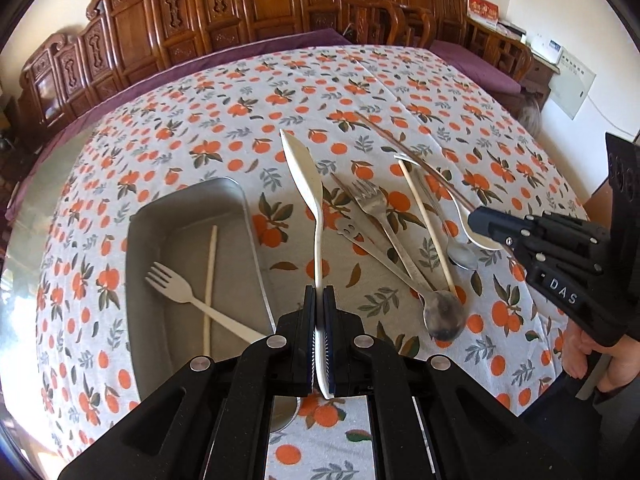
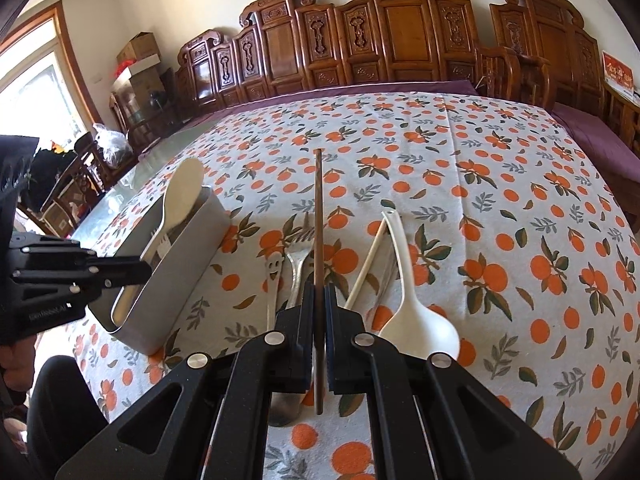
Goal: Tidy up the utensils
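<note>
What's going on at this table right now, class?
A person is sorting cutlery with two handheld grippers. The left gripper is shut on a cream plastic knife, held above the table beside the metal tray, which already holds a cream fork and one pale chopstick. The right gripper is shut on a brown chopstick. Metal forks, spoons and a white spoon still lie on the orange-print cloth.

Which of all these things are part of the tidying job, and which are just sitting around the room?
Part of the job:
- metal tray, white fork inside
- white knife, in left gripper
- brown chopstick, in right gripper
- metal fork, white spoon

Lying about:
- carved wooden chairs
- cardboard boxes
</note>
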### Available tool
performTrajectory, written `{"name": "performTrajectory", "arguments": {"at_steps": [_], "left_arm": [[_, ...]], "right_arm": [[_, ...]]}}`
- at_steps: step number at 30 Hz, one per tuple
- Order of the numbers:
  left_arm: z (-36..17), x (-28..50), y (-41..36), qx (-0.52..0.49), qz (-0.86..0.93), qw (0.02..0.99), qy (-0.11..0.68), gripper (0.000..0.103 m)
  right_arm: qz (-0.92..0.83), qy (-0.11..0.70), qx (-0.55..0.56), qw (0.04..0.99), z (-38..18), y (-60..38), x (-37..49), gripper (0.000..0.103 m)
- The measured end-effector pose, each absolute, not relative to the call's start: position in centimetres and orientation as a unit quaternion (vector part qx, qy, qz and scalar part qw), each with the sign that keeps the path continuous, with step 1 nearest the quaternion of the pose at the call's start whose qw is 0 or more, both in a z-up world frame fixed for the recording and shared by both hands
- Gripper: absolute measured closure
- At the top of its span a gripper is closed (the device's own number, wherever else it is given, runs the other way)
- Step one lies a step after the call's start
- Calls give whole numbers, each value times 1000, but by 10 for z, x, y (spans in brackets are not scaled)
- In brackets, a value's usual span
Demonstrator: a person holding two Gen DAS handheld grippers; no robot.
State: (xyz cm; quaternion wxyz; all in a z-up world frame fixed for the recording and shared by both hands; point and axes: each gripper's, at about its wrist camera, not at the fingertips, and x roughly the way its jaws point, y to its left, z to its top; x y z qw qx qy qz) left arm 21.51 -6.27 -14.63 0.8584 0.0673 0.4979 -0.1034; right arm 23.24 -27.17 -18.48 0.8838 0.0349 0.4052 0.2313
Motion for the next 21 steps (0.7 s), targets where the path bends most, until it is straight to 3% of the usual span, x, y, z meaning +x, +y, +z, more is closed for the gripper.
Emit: {"name": "performTrajectory", "arguments": {"at_steps": [21], "left_arm": [[-163, 210, 2, 23, -84, 877, 473, 100]], "right_arm": [[253, 412, 11, 875, -189, -240, 224, 97]]}}
